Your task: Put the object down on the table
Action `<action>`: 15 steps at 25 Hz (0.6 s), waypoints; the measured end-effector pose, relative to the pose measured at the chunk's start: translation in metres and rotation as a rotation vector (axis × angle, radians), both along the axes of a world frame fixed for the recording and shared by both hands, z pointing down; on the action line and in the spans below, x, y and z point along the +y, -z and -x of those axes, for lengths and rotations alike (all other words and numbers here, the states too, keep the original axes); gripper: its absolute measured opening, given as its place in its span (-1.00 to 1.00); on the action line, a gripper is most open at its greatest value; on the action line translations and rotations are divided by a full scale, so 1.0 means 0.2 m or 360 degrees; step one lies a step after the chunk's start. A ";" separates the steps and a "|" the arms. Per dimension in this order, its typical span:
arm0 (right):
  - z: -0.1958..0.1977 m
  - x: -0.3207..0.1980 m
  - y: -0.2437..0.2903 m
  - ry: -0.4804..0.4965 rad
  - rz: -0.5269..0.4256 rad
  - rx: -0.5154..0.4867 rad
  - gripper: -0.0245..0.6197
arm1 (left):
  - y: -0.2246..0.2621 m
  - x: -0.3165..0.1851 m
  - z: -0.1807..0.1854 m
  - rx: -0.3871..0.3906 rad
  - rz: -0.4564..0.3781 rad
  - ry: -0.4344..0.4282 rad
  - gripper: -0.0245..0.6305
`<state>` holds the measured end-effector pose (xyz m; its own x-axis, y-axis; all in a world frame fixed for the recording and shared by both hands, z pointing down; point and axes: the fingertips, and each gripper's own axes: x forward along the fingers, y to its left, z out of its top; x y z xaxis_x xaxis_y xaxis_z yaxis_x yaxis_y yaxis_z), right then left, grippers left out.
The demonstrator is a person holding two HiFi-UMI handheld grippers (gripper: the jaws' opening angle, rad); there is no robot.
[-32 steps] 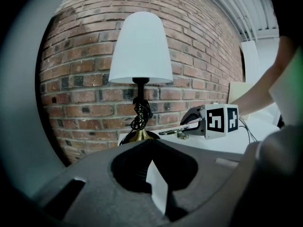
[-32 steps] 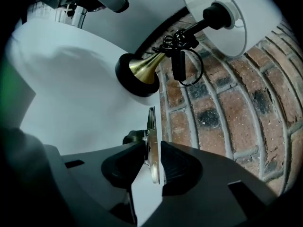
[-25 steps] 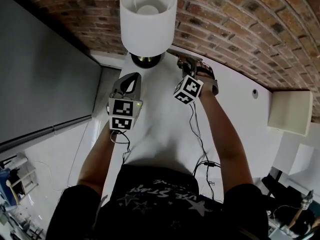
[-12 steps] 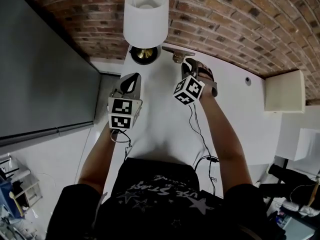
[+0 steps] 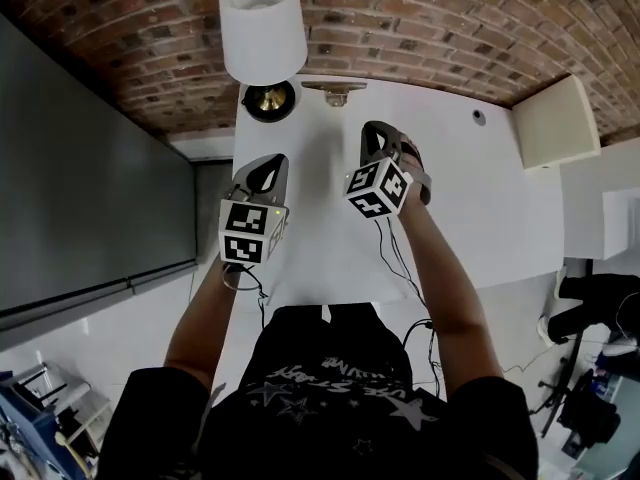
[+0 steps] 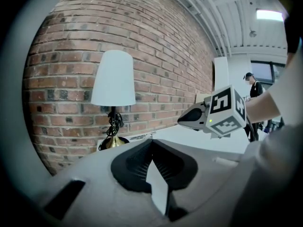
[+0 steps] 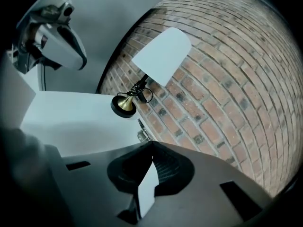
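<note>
A small metal object (image 5: pixel 335 90) lies on the white table (image 5: pixel 470 208) close to the brick wall, beside the lamp base; it also shows as a thin piece (image 7: pixel 141 132) ahead of the right jaws and as a strip (image 6: pixel 140 137) by the wall. My right gripper (image 5: pixel 373 129) hovers a short way back from it, shut, with nothing between its jaws (image 7: pixel 152 146). My left gripper (image 5: pixel 264 164) is held level with it on the left, shut and empty (image 6: pixel 151 141). Each gripper shows in the other's view: the right gripper (image 6: pixel 185 119), the left gripper (image 7: pixel 79 60).
A table lamp with a white shade (image 5: pixel 262 24) and brass base (image 5: pixel 268 99) stands at the table's far left corner. A brick wall (image 5: pixel 420 28) runs behind the table. A dark panel (image 5: pixel 90 188) is to the left. Cables (image 5: pixel 405 268) trail from the right gripper.
The right gripper has drawn back from the small metal object, which stays lying by the wall. The left gripper has hardly moved. The head view has shifted.
</note>
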<state>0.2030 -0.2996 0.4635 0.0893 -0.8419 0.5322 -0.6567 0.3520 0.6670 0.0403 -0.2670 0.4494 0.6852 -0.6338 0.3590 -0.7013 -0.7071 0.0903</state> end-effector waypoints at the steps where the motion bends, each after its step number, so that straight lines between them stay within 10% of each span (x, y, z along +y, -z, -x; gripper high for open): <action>1: -0.01 0.04 0.00 -0.0043 0.0006 -0.0047 -0.92 | 0.00 0.02 -0.01 0.0002 0.0010 -0.0020 -0.87; 15: -0.13 0.46 0.04 -0.0371 -0.0047 -0.0493 -0.92 | 0.00 0.31 -0.10 0.0038 0.0042 -0.0095 -0.87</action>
